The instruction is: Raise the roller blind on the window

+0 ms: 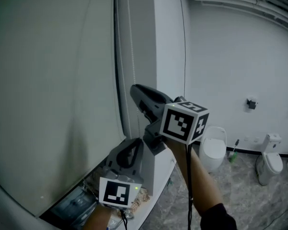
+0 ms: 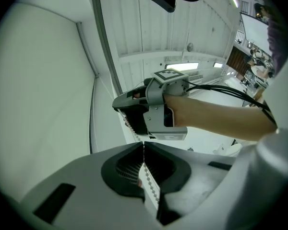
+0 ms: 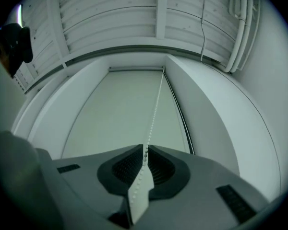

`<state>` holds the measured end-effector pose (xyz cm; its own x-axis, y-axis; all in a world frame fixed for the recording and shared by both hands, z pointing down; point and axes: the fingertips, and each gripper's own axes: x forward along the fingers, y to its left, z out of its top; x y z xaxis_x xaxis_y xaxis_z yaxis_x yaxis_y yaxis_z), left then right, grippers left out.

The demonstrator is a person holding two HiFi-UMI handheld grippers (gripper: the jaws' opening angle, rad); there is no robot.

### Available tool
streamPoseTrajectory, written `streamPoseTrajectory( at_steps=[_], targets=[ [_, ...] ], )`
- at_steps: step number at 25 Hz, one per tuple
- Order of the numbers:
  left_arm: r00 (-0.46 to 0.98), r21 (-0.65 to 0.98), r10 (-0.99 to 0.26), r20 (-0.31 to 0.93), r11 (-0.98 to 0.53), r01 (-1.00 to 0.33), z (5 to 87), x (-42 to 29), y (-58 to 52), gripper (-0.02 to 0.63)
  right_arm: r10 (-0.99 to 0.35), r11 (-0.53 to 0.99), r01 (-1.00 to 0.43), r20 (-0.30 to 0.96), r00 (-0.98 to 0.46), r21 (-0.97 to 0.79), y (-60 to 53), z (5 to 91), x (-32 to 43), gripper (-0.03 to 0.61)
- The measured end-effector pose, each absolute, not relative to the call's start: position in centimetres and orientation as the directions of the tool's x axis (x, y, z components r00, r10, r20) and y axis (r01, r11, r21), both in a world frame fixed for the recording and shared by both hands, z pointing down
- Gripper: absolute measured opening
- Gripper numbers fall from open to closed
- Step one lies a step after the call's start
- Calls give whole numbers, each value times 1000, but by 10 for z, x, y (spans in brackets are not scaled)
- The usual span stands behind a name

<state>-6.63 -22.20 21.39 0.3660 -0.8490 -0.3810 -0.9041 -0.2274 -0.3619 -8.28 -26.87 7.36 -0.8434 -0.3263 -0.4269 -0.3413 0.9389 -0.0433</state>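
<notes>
**Both grippers on the chain, blind not yet raised**

The roller blind [image 1: 48, 90] hangs across almost the whole window, a flat pale sheet filling the left of the head view. In the right gripper view it [image 3: 115, 109] runs unbroken up to its top rail. Judging by that, little or none of the raising is done, and nearly the whole blind is left to wind up.

The bead chain [image 1: 131, 47] drops along the blind's right edge, beside the white wall return. The right gripper [image 1: 134, 89] is the upper one. Its jaws are pressed together on the chain [image 3: 155, 109], with beads showing above and below the pinch [image 3: 145, 148]. The left gripper [image 1: 136, 142] sits just below it, its jaws likewise closed on the chain [image 2: 151, 188], which passes through the pinch [image 2: 143, 145]. The two grips are near each other, so a hand-over-hand pull looks set up.

Several things cannot be made out. The blind's bottom edge and the sill are mostly hidden behind the grippers and some clutter [image 1: 79, 202]. The glass itself is covered. The chain's second strand cannot be picked out, so which strand lifts the blind is unclear.
</notes>
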Motion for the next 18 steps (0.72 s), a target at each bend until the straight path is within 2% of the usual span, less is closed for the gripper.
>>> streamPoseTrajectory(
  at_steps=[2, 5, 11, 18],
  targets=[
    [368, -353, -850, -378, -235, -906, 211, -65, -214, 17, -327, 936, -351, -428, -843, -25, -259, 70, -83, 20],
    [400, -315, -834, -379, -290, -904, 199, -79, -216, 18, -382, 894, -443, -410, -828, 63, -263, 66, -94, 17],
    [442, -202, -753, -487, -395, -896, 138, -119, -213, 18, -489, 799, -567, -333, -806, 199, -268, 89, -97, 15],
    [567, -147, -711, -415, -563, -813, 101, -112, -244, 34, -549, 731, -615, -279, -787, 295, -256, 130, -84, 15]
  ],
)
